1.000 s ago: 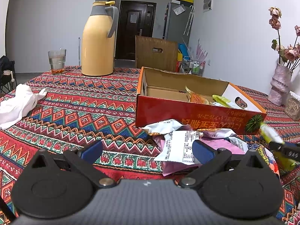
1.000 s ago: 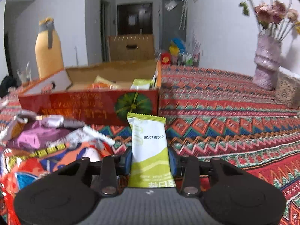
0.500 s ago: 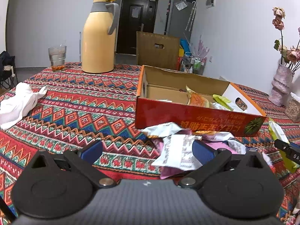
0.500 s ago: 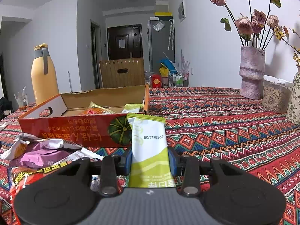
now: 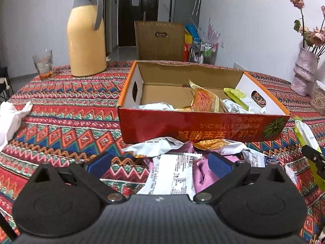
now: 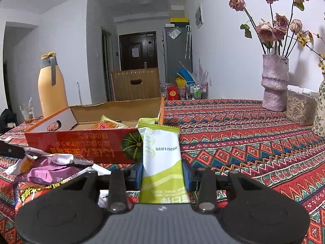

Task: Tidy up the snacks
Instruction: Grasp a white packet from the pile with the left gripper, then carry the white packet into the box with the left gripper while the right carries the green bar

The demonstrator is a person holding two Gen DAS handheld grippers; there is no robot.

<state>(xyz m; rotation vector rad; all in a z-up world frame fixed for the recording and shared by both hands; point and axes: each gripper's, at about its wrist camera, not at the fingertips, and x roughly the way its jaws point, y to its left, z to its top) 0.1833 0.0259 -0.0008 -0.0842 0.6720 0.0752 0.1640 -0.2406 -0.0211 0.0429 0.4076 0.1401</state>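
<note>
Patterned red cloth covered the counter, where an open red cardboard box already held several packets. The right claw was clenched on a green-and-white snack sachet, held upright just short of the box, likely for dropping in. The left claw hung released over a heap of loose wrappers, seemingly choosing one.

Both wrist cameras looked low and close across the table toward 12 o'clock; the 2 views shared the red box and thermos.
</note>
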